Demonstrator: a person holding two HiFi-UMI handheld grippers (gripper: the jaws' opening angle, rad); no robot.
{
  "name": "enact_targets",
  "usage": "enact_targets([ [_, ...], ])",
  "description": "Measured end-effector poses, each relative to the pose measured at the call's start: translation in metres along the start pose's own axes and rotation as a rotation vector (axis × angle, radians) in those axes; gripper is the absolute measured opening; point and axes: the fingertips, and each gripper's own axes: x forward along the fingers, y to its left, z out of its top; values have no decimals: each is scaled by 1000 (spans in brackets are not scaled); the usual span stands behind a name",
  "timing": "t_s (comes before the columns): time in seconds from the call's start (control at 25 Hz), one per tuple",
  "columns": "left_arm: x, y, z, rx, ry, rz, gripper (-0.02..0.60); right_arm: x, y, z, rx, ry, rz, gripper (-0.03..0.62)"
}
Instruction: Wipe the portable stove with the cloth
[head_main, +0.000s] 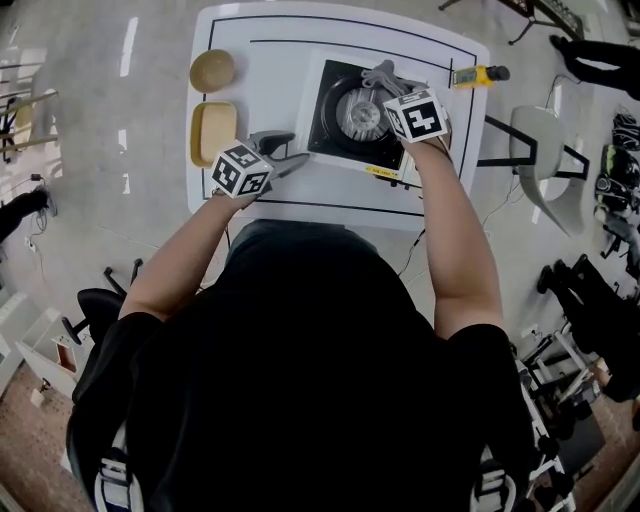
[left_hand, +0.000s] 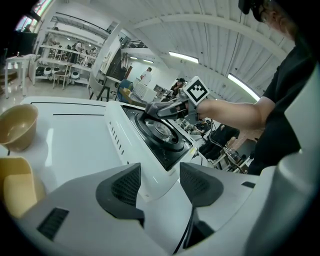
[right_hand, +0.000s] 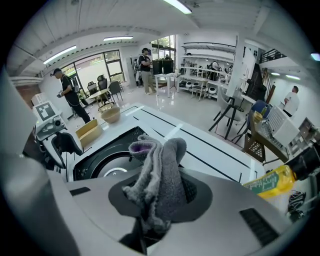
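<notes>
The portable stove (head_main: 330, 125), white with a black top and a round burner, sits in the middle of the white table (head_main: 280, 50). My right gripper (head_main: 385, 82) hovers over the stove's far right part, shut on a bunched grey cloth (right_hand: 159, 175) that sticks up between its jaws. The cloth (head_main: 382, 73) shows as a grey wad above the burner. My left gripper (head_main: 285, 150) stands open just left of the stove's near left corner, with nothing between its pads (left_hand: 122, 187). From the left gripper view the stove (left_hand: 155, 137) lies ahead, with the right gripper (left_hand: 165, 107) over it.
A tan round bowl (head_main: 212, 70) and a tan rectangular tray (head_main: 214, 130) stand at the table's left edge. A yellow bottle (head_main: 478, 75) lies at the table's right edge. A white chair (head_main: 545, 150) stands to the right. People are in the room behind.
</notes>
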Motion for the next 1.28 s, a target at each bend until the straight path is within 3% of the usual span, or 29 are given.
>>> enact_targets([
  [0.44, 3, -4, -2, 14, 10, 23, 262, -34, 0, -61, 12, 51, -38, 104],
  [0.88, 4, -8, -3, 20, 3, 59, 262, -58, 54, -109, -63, 121, 26, 104],
  [1.28, 5, -13, -4, 8, -18, 81, 262, -62, 104, -115, -112, 126, 94, 104],
])
